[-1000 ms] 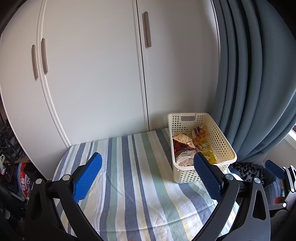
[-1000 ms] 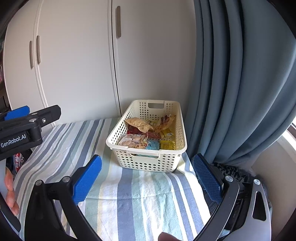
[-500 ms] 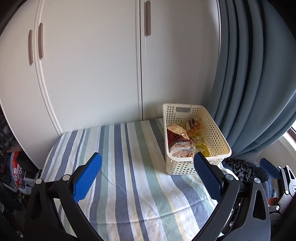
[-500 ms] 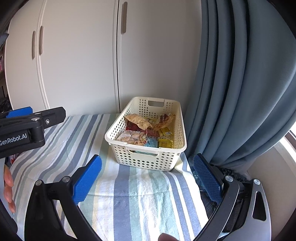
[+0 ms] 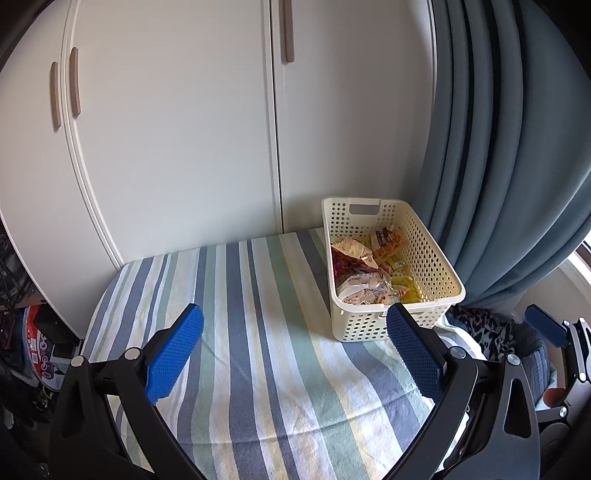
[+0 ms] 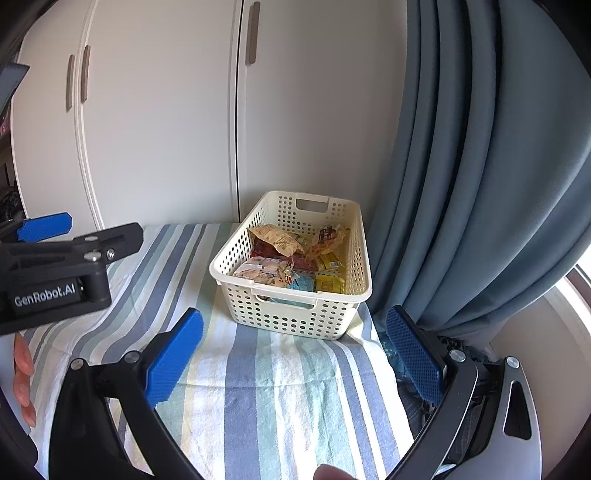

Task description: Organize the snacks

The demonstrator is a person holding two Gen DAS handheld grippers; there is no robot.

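Filling the view ahead of both grippers, a white wardrobe [image 5: 177, 140] shows four brown handles [image 5: 287, 29]: two close together on the left doors, one on the middle door, the fourth paired beside them. A grey-blue curtain [image 6: 480, 166] hangs ahead and to the right of the right gripper [image 6: 293, 350]. Below both grippers lies one surface [image 5: 258, 350] under a cloth striped blue, green, cream and white. One cream perforated basket [image 6: 295, 317] stands on it, straight ahead of the right gripper and ahead-right of the left gripper [image 5: 293, 350], its far end near the wardrobe. All the snacks [image 6: 291, 258] lie inside the basket: several crumpled packets in tan, red, yellow and light blue; their print is too small to read, and an exact count cannot be told. Both grippers hover spread wide, blue pads apart, holding nothing. In the right wrist view the left gripper's black body reads "GenRobot.AI" [image 6: 44, 293], with a person's fingers [image 6: 24, 373] beneath it.
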